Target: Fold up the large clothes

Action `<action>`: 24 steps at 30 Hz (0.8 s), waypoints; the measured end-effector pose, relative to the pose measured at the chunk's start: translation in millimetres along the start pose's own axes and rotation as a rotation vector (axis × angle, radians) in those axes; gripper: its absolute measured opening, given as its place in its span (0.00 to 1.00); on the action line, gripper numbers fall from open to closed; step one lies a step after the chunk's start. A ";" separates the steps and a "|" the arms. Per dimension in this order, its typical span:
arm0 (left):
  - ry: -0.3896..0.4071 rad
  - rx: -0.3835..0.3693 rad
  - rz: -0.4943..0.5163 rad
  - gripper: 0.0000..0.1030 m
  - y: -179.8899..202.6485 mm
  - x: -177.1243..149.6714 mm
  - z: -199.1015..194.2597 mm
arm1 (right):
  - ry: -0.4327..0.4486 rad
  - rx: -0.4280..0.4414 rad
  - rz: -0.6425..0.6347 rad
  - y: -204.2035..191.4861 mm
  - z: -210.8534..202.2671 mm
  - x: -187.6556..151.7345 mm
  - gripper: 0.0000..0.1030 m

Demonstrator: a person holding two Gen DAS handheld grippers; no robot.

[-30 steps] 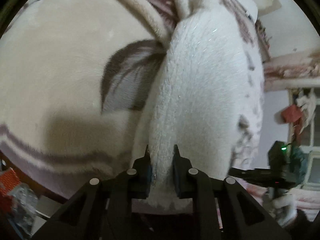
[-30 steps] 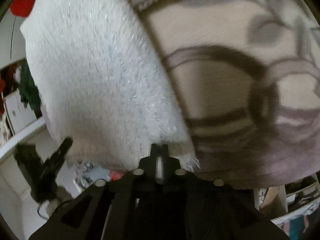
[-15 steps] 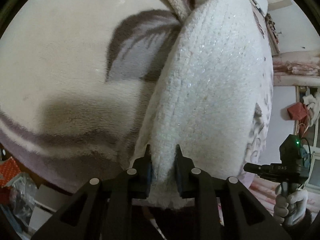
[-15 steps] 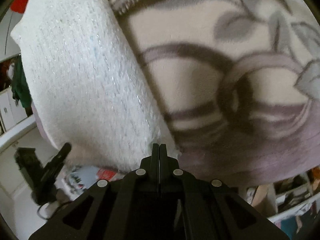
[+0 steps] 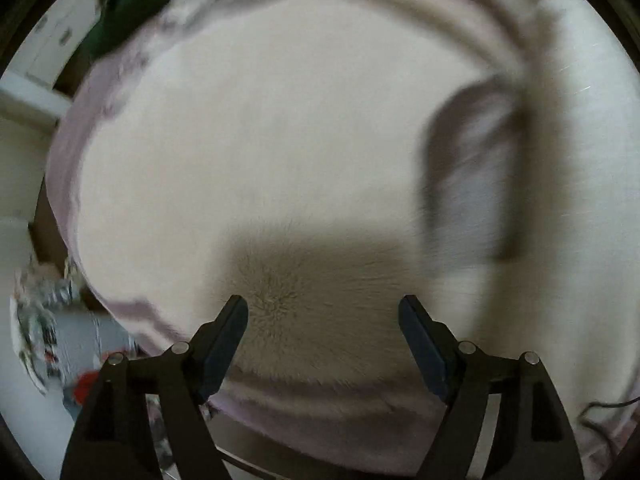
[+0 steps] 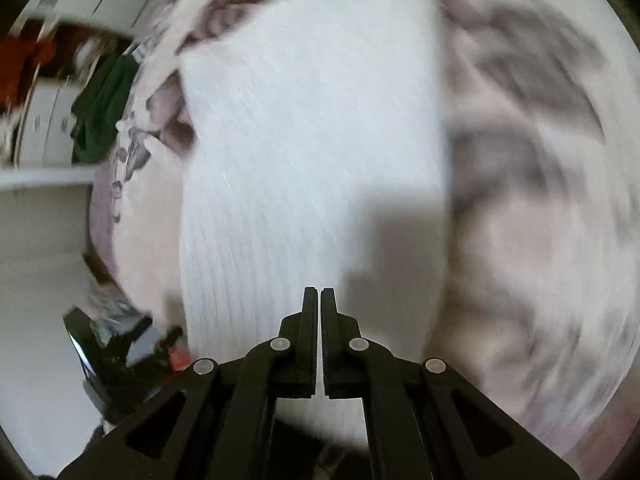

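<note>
Left gripper (image 5: 322, 316) jaws just sprung wide, empty, above fuzzy cream blanket (image 5: 248, 140) with grey leaf print, right gripper (image 6: 319, 304) pinched closed, empty, over ribbed white knit sweater (image 6: 304, 152) lying flat on blanket.

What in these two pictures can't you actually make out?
- Left wrist view: the white knitted garment is smeared and cut off by the right edge; its shape is unreadable.
- Right wrist view: motion blur hides the patterned blanket.
- Both views: the clutter beside the bed is too blurred to name.
- Neither view shows the other gripper clearly.
</note>
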State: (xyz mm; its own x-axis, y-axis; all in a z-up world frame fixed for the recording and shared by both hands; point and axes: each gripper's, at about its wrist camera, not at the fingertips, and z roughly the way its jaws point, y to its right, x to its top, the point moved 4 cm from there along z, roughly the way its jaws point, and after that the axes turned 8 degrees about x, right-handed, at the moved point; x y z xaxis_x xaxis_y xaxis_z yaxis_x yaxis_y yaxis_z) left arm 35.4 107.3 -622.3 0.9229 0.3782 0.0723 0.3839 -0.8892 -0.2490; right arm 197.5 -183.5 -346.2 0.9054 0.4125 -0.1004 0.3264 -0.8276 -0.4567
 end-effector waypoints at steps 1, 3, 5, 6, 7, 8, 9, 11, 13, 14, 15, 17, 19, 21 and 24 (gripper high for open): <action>-0.020 -0.027 -0.028 0.79 -1.1 -0.3 15.6 | -0.038 -0.031 -0.039 -5.2 15.2 20.3 0.02; 0.004 -0.069 -0.094 0.91 -6.8 4.0 24.4 | -0.132 -0.120 -0.085 -5.9 53.0 60.9 0.02; 0.009 -0.099 -0.131 0.98 -10.2 6.7 30.4 | -0.190 -0.182 -0.109 5.1 85.6 74.3 0.00; 0.019 -0.102 -0.133 0.99 -10.6 6.5 30.9 | -0.206 -0.193 -0.125 8.3 99.2 75.8 0.00; 0.030 -0.107 -0.136 1.00 -11.2 6.1 31.7 | -0.209 -0.200 -0.140 9.3 106.4 77.6 0.00; 0.027 -0.114 -0.139 1.00 -11.9 7.0 33.4 | -0.218 -0.206 -0.151 8.1 107.1 78.6 0.00; 0.020 -0.124 -0.142 1.00 -13.2 7.9 34.1 | -0.235 -0.210 -0.158 6.6 103.3 79.4 0.00; 0.008 -0.135 -0.139 1.00 -17.4 7.9 30.1 | -0.269 -0.194 -0.156 3.9 86.7 80.3 0.00; 0.009 -0.153 -0.162 1.00 -32.1 9.3 14.7 | -0.273 -0.155 -0.150 1.6 58.1 78.5 0.03; 0.025 -0.188 -0.189 1.00 -37.2 6.9 1.7 | -0.263 -0.141 -0.149 4.2 42.0 74.3 0.08; 0.040 -0.241 -0.220 1.00 -42.9 3.3 -12.6 | -0.232 -0.134 -0.142 7.5 18.1 69.2 0.15; 0.043 -0.364 -0.267 1.00 -48.1 -4.0 -33.6 | -0.174 -0.112 -0.099 19.6 -15.2 55.2 0.66; 0.026 -0.489 -0.298 1.00 -42.7 -11.4 -45.3 | -0.142 -0.039 0.025 45.2 -39.7 22.7 0.80; 0.010 -0.541 -0.275 0.99 -21.0 -17.7 -47.5 | -0.182 0.027 0.138 73.9 -40.2 -15.2 0.80; -0.007 -0.522 -0.181 0.26 2.8 -22.3 -40.8 | -0.300 0.093 0.303 117.4 -8.2 -93.9 0.80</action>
State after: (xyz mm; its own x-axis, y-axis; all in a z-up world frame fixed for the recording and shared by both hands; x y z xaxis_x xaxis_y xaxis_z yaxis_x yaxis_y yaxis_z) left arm 17.1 85.8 -585.3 0.8414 0.5369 0.0622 0.5019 -0.8188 0.2788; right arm 153.1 -322.5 -383.2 0.8329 0.2598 -0.4886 0.0196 -0.8962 -0.4432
